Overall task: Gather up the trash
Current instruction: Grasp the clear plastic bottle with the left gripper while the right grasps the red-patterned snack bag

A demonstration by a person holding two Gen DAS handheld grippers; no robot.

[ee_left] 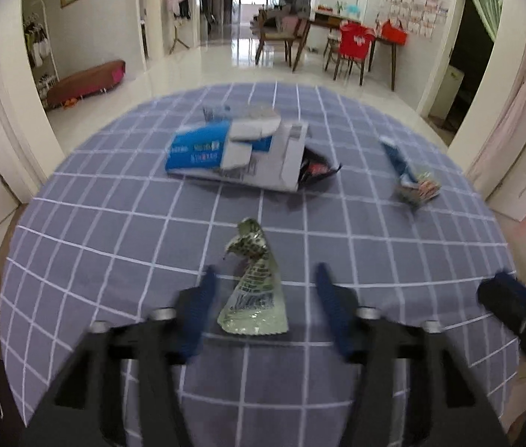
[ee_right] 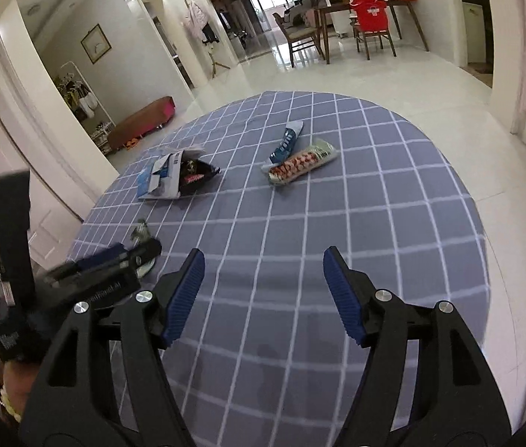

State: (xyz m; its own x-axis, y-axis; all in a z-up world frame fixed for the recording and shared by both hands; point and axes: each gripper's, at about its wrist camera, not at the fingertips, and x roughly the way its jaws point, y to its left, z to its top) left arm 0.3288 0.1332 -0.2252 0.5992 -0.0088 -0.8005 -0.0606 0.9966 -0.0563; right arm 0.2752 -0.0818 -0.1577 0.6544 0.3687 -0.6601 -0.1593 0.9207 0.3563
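Left tool (ee_left: 263,279) straddled a crumpled green-and-white foil wrapper (ee_left: 253,287), pads not yet pressing.
The wrapper lay on the round blue-checked cloth surface (ee_left: 114,260), likely light, limp and slippery, best pinched mid-body; right tool (ee_right: 263,264) hung released and empty; glossy tiled room beyond.

light: bright ceiling lamps | floor glare | blur: slight (fisheye edges)

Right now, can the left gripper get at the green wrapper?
Probably yes. The green wrapper lies flat on the checked tablecloth between the open jaws of the left gripper, pads apparently not pressing it. Nothing blocks it; the blue-and-white bag lies farther off.
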